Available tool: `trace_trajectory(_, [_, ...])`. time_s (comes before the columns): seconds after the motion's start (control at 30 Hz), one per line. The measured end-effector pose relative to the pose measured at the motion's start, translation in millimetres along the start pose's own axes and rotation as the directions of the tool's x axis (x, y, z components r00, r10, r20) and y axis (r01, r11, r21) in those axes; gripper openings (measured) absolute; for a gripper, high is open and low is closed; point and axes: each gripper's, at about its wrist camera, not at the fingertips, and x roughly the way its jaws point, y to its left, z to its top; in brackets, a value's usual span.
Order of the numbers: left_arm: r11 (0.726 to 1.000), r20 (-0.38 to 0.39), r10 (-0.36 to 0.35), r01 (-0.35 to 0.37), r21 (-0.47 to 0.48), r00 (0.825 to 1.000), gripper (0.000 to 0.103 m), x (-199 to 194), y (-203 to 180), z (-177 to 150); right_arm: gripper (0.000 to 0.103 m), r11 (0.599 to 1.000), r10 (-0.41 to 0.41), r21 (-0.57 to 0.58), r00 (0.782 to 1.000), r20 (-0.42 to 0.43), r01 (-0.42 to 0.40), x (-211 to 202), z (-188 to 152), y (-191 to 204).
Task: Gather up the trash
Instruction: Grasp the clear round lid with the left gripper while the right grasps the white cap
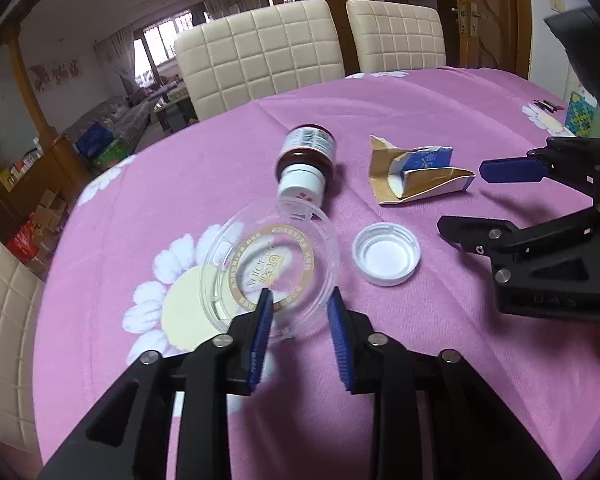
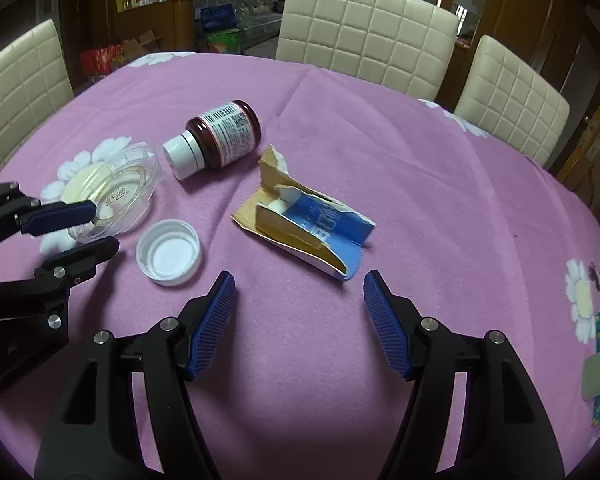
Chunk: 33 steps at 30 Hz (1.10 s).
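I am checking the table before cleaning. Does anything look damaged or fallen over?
Yes. The brown bottle lies on its side, and the blue carton beside it is torn open and crushed flat. A loose white cap lies upside down. Nothing spilled.

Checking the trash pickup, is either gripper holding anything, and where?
Left gripper straddles the clear lid's near rim; a firm clamp cannot be told. Right gripper holds nothing.

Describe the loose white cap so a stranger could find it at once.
On the pink flowered tablecloth, look between the clear plastic lid and the torn blue-and-brown carton. The white screw cap lies there alone, open side up, ribbed around its rim. Unlike the white cap on the toppled brown bottle, it is attached to nothing.
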Motion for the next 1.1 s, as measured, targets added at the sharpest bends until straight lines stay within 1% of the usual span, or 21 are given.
trace_trajectory(0.07, [1.0, 0.015, 0.006, -0.006, 0.0, 1.0, 0.018, -6, 4, -3, 0.067, 0.999, 0.042, -0.012, 0.999, 0.008, -0.042, -4, -1, 9])
trace_trajectory(0.17, [1.0, 0.028, 0.02, -0.019, -0.012, 0.999, 0.014, -12, 13, -7, 0.069, 0.995, 0.089, -0.039, 0.996, 0.008, -0.088, -6, 0, 26])
trace_trajectory(0.23, [0.999, 0.031, 0.029, -0.028, -0.024, 0.999, 0.014, -15, 18, -9, 0.073, 0.994, 0.091, -0.06, 0.996, 0.01, -0.09, -4, 3, 37])
trace_trajectory(0.37, [0.998, 0.038, 0.047, -0.046, -0.042, 0.998, 0.012, -20, 29, -14, 0.074, 0.992, 0.086, -0.092, 0.996, -0.005, -0.086, 3, 7, 56])
trace_trajectory(0.43, [0.998, 0.04, 0.053, -0.051, -0.045, 0.998, 0.012, -22, 33, -17, 0.071, 0.992, 0.077, -0.104, 0.997, -0.014, -0.078, 7, 7, 61])
trace_trajectory(0.47, [0.998, 0.041, 0.055, -0.053, -0.047, 0.998, 0.011, -23, 35, -18, 0.067, 0.991, 0.082, -0.104, 0.996, -0.023, -0.084, 10, 8, 63])
trace_trajectory(0.5, [0.997, 0.043, 0.057, -0.054, -0.05, 0.997, 0.011, -24, 37, -19, 0.056, 0.99, 0.097, -0.099, 0.995, -0.023, -0.099, 11, 8, 63])
trace_trajectory(0.53, [0.997, 0.045, 0.058, -0.056, -0.055, 0.997, 0.011, -26, 39, -20, 0.041, 0.989, 0.108, -0.096, 0.994, -0.026, -0.11, 10, 8, 64])
trace_trajectory(0.57, [0.997, 0.046, 0.058, -0.055, -0.061, 0.997, 0.011, -28, 41, -21, 0.041, 0.989, 0.107, -0.1, 0.994, -0.026, -0.109, 8, 8, 65])
trace_trajectory(0.67, [0.996, 0.055, 0.044, -0.04, -0.078, 0.998, 0.01, -38, 48, -26, 0.041, 0.985, 0.062, -0.163, 0.998, 0.004, -0.06, -2, 0, 75])
trace_trajectory(0.73, [0.996, 0.071, 0.038, -0.032, -0.081, 0.997, 0.009, -49, 51, -31, 0.041, 0.982, 0.062, -0.18, 0.998, 0.008, -0.059, -8, -4, 80])
trace_trajectory(0.93, [0.996, 0.092, 0.033, -0.024, -0.09, 0.995, 0.009, -72, 62, -46, 0.041, 0.97, 0.095, -0.224, 0.995, 0.009, -0.09, -23, -14, 101])
trace_trajectory(1.1, [0.996, 0.099, 0.032, -0.024, -0.082, 0.995, 0.009, -91, 70, -67, 0.041, 0.951, 0.13, -0.283, 0.991, 0.01, -0.122, -36, -23, 130])
